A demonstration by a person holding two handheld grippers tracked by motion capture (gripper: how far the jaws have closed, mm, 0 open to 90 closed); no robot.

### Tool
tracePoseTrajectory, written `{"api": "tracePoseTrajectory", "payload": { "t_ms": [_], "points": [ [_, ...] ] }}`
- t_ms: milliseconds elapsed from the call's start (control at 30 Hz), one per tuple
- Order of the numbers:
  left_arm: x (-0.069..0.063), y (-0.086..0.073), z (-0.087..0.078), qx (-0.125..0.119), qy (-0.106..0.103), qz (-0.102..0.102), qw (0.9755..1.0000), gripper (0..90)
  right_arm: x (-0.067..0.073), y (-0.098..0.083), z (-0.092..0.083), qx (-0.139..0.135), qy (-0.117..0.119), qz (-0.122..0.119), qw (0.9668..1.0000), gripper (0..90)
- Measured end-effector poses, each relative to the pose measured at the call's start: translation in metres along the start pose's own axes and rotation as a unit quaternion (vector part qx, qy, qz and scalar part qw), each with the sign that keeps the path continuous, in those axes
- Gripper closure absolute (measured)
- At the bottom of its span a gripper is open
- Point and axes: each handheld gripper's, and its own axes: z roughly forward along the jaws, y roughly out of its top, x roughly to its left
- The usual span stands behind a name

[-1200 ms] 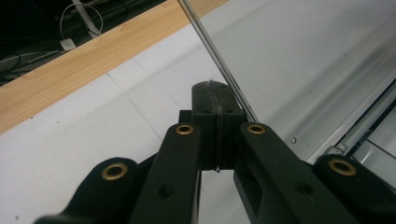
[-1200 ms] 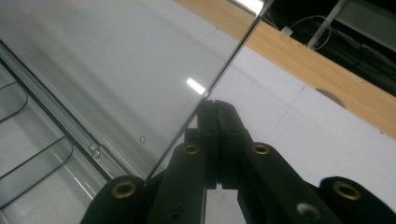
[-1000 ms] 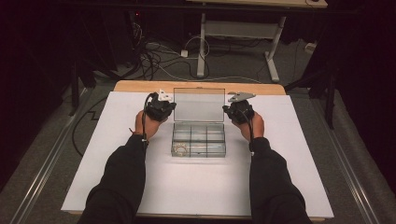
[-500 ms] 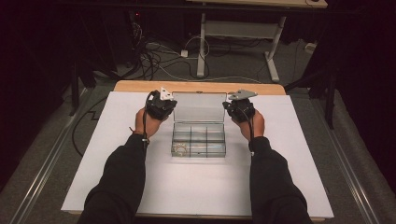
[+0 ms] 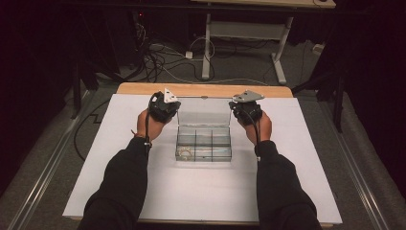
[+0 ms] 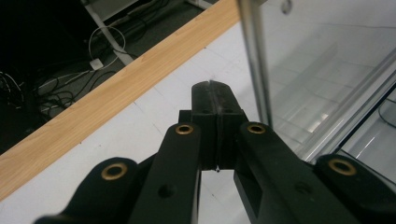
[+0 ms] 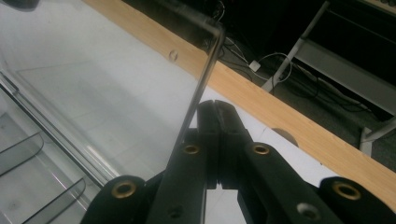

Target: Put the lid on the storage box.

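Clear compartment box [image 5: 203,143] sits at the middle of the white sheet [image 5: 287,182], its lid [image 5: 203,111] raised nearly upright at the far side. Your left gripper [image 5: 165,106] and right gripper [image 5: 246,109] flank the lid's two edges, jaws closed with nothing between them. By my judgement the opening is done; a small ring-like item lies in the near-left cell, other cells look empty. Sheet covers a wooden table [image 5: 201,89]; beyond it are cables [image 5: 158,57] and a desk frame [image 5: 244,38] on grey floor.
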Motion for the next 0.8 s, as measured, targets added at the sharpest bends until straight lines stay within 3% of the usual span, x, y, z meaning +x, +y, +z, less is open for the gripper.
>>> {"api": "tracePoseTrajectory", "payload": {
  "t_ms": [333,800],
  "points": [
    [-0.004,0.005,-0.007,-0.002,0.012,0.0,0.9999,87.1,0.006,0.006,-0.006,-0.009,-0.016,0.003,0.9998,90.0],
    [-0.006,0.011,-0.019,-0.025,0.024,-0.007,0.9994,87.1,0.008,0.01,-0.016,-0.032,-0.028,0.007,0.9991,90.0]
  ]
}}
